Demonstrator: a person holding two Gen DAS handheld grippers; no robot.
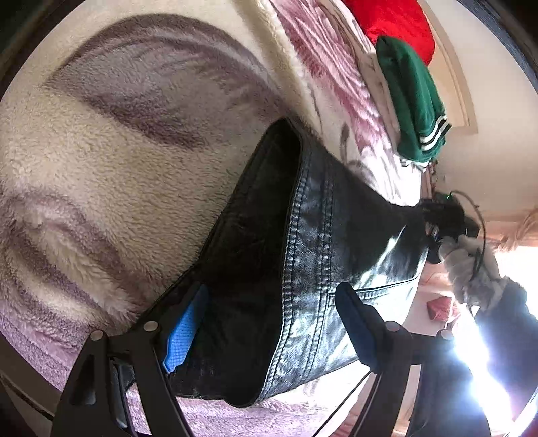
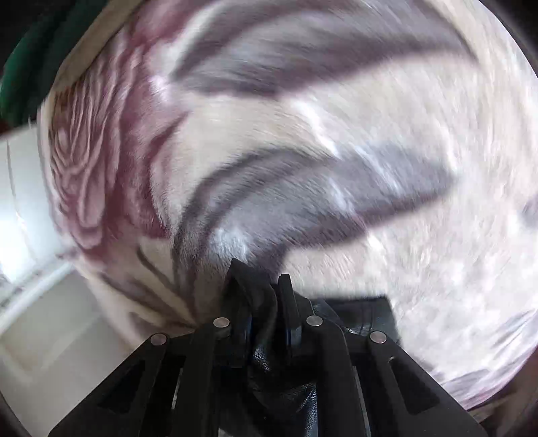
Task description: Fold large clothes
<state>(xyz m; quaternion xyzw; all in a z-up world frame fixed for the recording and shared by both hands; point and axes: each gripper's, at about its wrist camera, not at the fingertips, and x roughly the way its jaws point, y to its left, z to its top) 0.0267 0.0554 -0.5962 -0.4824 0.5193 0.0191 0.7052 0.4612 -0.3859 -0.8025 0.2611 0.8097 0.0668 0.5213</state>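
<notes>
We have a black leather jacket point(image 1: 312, 255) stretched above a fluffy floral blanket point(image 1: 101, 161) on the bed, spanning from one gripper to the other. The left gripper point(image 1: 269, 319) stands wide, its blue pad point(image 1: 183, 331) against the dark lining side and the other finger on the shiny outer face near a stitched seam; from this view we cannot tell whether the pads actually press the jacket or only flank it. The right gripper point(image 2: 260, 299) is nearly closed, pinching a bunched fold of the leather between its fingers, and in the left wrist view a gloved hand point(image 1: 470, 265) carries it at the jacket's far end.

We judge the jacket heavy for a garment, supple but thick, and glossy enough to slip from a light pinch. Seams and hems look like the best holds, since the stitching gives the pads something to bite. A green garment point(image 1: 413, 101) and a red one point(image 1: 393, 23) lie well apart at the bed's far edge.
</notes>
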